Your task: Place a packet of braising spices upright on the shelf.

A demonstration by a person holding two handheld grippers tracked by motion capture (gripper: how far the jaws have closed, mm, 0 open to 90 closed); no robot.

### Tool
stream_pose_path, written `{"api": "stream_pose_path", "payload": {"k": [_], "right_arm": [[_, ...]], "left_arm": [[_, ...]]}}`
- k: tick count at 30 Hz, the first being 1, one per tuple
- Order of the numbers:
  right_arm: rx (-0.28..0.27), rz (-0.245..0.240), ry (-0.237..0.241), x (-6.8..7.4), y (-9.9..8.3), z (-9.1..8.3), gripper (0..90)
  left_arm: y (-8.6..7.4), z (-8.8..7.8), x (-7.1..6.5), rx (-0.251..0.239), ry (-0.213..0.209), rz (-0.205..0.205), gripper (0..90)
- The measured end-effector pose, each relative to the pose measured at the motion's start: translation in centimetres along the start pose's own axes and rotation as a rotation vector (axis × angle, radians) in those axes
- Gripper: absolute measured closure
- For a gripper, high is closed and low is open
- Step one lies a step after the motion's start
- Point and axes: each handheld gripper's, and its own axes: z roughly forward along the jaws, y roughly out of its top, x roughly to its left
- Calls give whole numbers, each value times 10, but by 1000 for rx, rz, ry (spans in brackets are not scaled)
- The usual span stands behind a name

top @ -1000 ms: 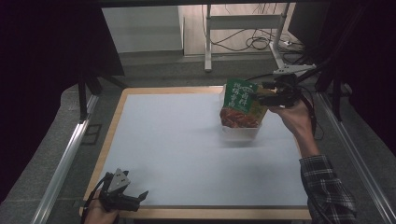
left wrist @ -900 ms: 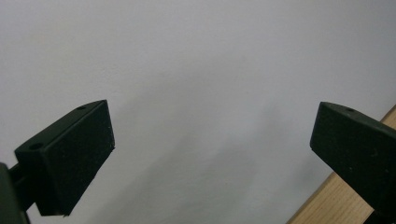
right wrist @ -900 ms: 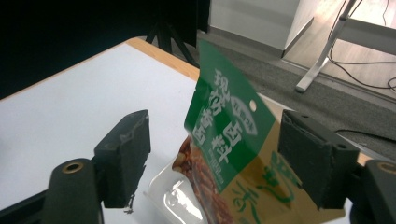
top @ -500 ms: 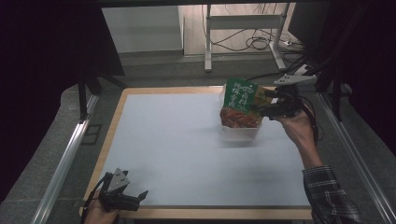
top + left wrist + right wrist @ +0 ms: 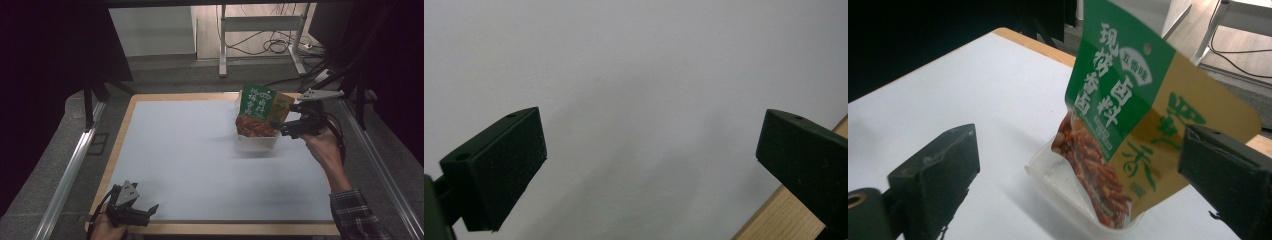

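A green and gold snack bag (image 5: 260,106) (image 5: 1118,110) stands tilted in a clear plastic tub (image 5: 257,143) (image 5: 1048,175) at the table's far right. Red snack pieces show through the bag's lower part. My right gripper (image 5: 286,121) (image 5: 1080,150) is just to the right of the bag, open wide and level with it. Its jaws do not touch the bag. My left gripper (image 5: 150,213) (image 5: 651,135) is open at the near left corner, low over the white mat (image 5: 634,65) with nothing between its jaws.
The white mat (image 5: 190,150) lies on a table with a wooden rim (image 5: 220,229) (image 5: 784,220). Metal rails (image 5: 70,170) run along both sides. A metal stand (image 5: 260,30) and floor cables (image 5: 280,47) lie beyond the far edge.
My right gripper has drawn back a little from the bag's top corner, toward the near right. The bag stays in the tub. The left gripper has not moved.
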Motion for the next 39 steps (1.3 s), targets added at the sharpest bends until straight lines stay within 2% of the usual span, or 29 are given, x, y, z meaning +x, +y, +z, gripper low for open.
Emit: {"api": "stream_pose_path", "payload": {"k": [10,25,38,39], "right_arm": [[15,-10,-4,8,-16,-8,0],[-4,-26,-37,24,-43,-13,0],[12,-14,-20,37,-71,-13,0],[18,-10,-15,40,-78,-13,0]], "left_arm": [[0,0,0,2,1,3,0],[0,0,-1,4,1,12,0],[0,0,-1,5,2,14,0],[0,0,-2,6,2,17,0]]}}
